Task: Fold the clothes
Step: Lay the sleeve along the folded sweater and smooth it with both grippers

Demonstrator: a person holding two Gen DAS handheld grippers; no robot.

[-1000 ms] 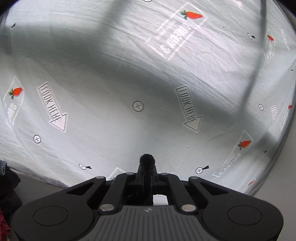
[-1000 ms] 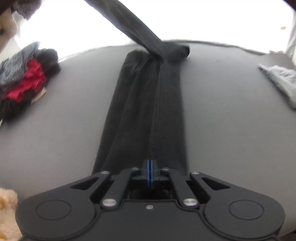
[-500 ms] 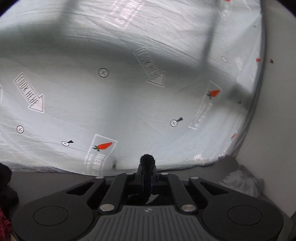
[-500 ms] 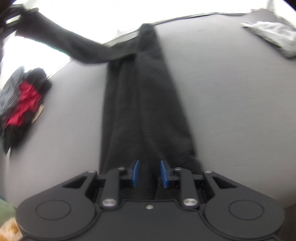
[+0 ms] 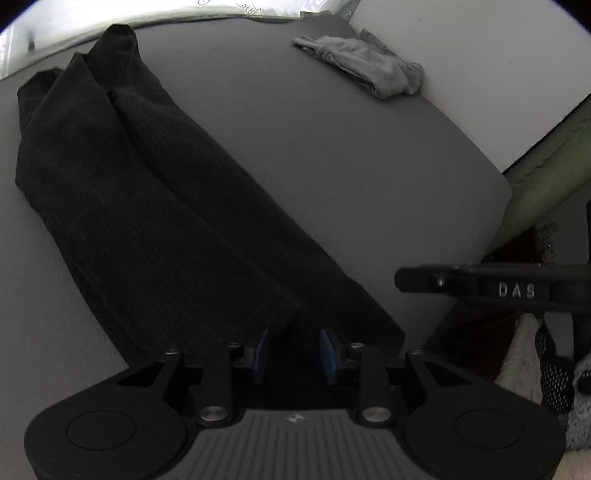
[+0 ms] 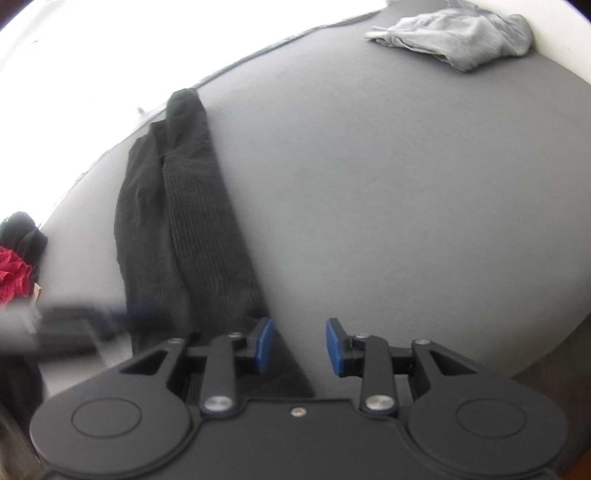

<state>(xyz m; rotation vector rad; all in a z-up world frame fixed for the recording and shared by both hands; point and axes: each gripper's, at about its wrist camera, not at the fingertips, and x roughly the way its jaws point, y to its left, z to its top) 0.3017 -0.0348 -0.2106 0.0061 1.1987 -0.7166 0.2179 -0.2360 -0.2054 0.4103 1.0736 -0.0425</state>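
Note:
A long black knit garment (image 5: 155,206) lies folded in a narrow strip on the grey table (image 5: 332,140), its upper layer laid back over the lower one. My left gripper (image 5: 295,350) is open and empty just above the strip's near end. The garment also shows in the right wrist view (image 6: 184,221). My right gripper (image 6: 300,345) is open and empty, hovering at the strip's near right corner over bare table (image 6: 369,184). The right gripper's body (image 5: 480,290) shows at the right of the left wrist view.
A crumpled light grey garment (image 5: 369,70) lies at the far right of the table, also in the right wrist view (image 6: 461,33). A pile of red and black clothes (image 6: 14,266) sits at the left edge. The table's right edge (image 5: 495,221) drops to the floor.
The left gripper, raised and shut on the garment's end, came down, laid it over the strip and opened. The right gripper let go, opened wider and shifted right.

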